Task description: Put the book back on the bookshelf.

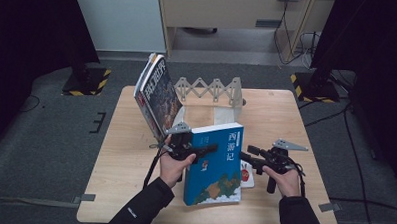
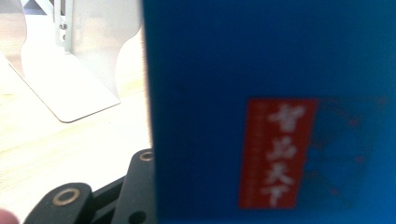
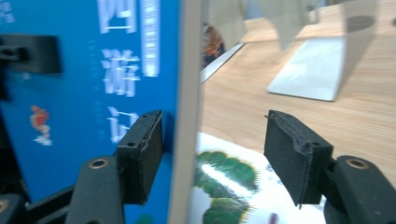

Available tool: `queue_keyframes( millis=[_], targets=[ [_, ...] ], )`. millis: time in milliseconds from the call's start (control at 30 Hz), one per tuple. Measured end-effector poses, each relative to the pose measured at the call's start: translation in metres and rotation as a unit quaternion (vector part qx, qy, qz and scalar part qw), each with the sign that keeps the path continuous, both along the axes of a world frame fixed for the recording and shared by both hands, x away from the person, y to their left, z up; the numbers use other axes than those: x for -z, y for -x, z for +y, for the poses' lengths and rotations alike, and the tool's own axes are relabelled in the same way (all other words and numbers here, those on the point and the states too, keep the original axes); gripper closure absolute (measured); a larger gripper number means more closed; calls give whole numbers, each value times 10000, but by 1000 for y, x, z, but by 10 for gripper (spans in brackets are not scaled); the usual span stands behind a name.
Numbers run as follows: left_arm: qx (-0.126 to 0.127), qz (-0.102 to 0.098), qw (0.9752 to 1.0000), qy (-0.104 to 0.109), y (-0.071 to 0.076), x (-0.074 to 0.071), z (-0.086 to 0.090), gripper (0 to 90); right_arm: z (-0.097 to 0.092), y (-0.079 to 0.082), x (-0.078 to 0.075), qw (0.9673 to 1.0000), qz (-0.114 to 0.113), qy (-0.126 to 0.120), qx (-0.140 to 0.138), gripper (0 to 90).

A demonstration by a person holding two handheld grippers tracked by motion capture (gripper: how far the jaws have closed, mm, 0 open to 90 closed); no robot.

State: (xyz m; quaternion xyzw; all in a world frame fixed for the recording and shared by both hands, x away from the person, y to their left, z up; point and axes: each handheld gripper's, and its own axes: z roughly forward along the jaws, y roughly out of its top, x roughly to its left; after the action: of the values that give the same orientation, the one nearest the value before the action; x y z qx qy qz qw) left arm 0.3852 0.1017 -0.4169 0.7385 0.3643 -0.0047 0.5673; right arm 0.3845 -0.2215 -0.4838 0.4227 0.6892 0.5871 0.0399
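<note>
Holding the blue book (image 1: 215, 165) between us, we have the left gripper (image 1: 205, 151) clamped on its left edge, one jaw lying across the front cover. The right gripper (image 1: 246, 157) sits at the book's right edge; in the right gripper view its jaws stand apart, one pad (image 3: 142, 154) against the cover, the other (image 3: 294, 156) clear of the page block, gripping nothing. The book stands near the middle of the desk (image 1: 286, 120), tilted back, cover toward us, long axis running bottom to top with the title at the upper right. Both forearms come in low, hands under the grippers, jaws pointing inward at each other. Behind, a magazine (image 1: 156, 93) leans beside the white expanding bookend (image 1: 212, 90). A small picture card (image 1: 247, 175) lies flat under the right gripper.
</note>
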Motion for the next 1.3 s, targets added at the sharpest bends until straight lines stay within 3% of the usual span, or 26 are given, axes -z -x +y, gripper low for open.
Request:
queue_keyframes(
  millis=[167, 333, 400, 567, 733, 900, 1100, 1300],
  targets=[
    [20, -89, 9999, 99, 5, -14, 5, 602, -13, -2, 4, 9988, 68, 309, 362, 364],
    [8, -237, 9994, 259, 9, -29, 11, 602, -23, -3, 7, 9956, 138, 657, 651, 358],
    [-47, -333, 9989, 334, 11, -35, 15, 602, -26, -4, 7, 9947, 151, 689, 747, 354],
    [-320, -591, 9973, 292, 11, -48, 26, 597, -35, -5, 10, 9898, 179, 955, 1038, 327],
    [-593, -588, 9960, 327, 5, -53, 42, 595, -44, -8, 18, 9733, 285, 1811, 1384, 317],
    [-842, -745, 9936, 69, 1, -55, 48, 597, -49, -11, 28, 9574, 476, 2414, 1508, 284],
    [-1060, -807, 9906, -301, -7, -61, 49, 599, -50, -14, 33, 9517, 568, 2610, 1511, 287],
    [-1230, -795, 9888, -297, -19, -64, 50, 600, -50, -16, 39, 9454, 665, 2837, 1462, 270]
  ],
)
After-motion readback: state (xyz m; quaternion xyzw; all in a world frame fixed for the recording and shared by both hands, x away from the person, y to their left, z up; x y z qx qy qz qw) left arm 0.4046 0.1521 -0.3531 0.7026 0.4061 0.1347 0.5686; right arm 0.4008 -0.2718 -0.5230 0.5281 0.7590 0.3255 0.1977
